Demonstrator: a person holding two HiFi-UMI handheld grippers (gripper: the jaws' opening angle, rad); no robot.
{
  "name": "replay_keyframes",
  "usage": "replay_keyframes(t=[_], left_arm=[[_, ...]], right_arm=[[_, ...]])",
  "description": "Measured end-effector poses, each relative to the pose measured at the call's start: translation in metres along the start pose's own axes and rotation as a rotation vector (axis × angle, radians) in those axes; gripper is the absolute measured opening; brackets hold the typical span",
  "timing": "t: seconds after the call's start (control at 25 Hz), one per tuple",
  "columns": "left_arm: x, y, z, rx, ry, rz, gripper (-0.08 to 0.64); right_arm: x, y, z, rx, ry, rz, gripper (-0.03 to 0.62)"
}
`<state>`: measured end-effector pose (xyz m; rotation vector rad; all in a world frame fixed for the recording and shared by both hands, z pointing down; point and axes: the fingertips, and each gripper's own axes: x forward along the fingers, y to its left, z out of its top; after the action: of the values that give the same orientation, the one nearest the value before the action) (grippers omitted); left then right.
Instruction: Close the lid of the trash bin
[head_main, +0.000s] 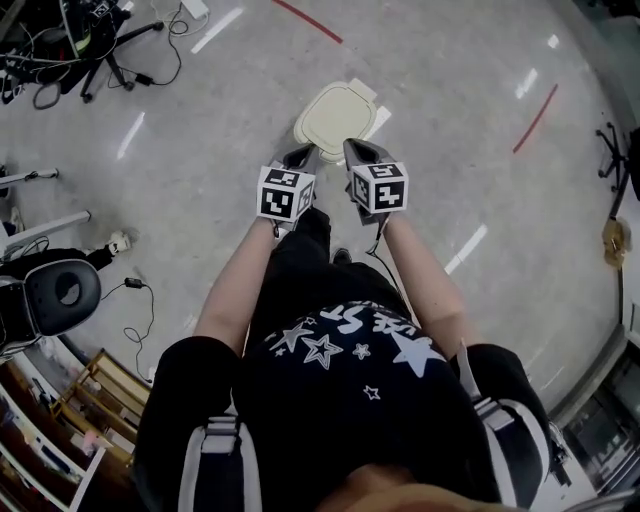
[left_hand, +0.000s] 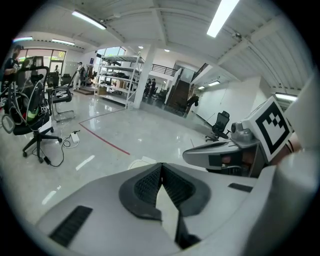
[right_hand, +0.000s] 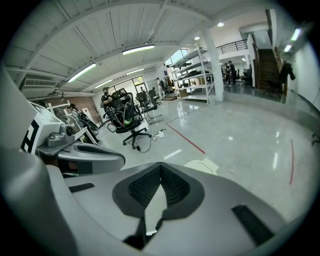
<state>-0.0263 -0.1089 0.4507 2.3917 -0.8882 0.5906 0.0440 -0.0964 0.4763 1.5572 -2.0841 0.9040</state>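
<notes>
Both tongs clenched empty, short of the bin

The left tongs (head_main: 298, 158) and right tongs (head_main: 358, 153) were pinched tip to tip on nothing, near the trash bin (head_main: 366, 96) on the floor (head_main: 460, 110). Its lid (head_main: 333, 120) looked flat. An off-centre push from such narrow tips could skid or tip the bin.

trash bin (head_main: 337, 120) | cream, rounded-square | lid (head_main: 330, 108) flat, shut | upright on floor (head_main: 450, 150)

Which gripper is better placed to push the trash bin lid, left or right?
Right, narrowly. Both are shut and empty, but the right gripper overlaps the near edge of the lid in the head view; the left gripper sits at its corner.
</notes>
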Motion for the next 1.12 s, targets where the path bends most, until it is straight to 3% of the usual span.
replay_keyframes(t=[0.36, 0.8, 1.12], left_arm=[[-0.056, -0.053, -0.029, 0.013, -0.069, 0.038, 0.012], [-0.116, -0.142, -0.052, 0.03, -0.173, 0.021, 0.012], [-0.146, -0.172, -0.063, 0.043, -0.214, 0.03, 0.012]], right_arm=[[-0.08, 0.007, -0.04, 0.034, -0.1, 0.006, 0.006], [-0.187, 0.007, -0.068, 0.062, -0.248, -0.023, 0.006], [-0.225, 0.019, -0.08, 0.019, -0.293, -0.013, 0.006]])
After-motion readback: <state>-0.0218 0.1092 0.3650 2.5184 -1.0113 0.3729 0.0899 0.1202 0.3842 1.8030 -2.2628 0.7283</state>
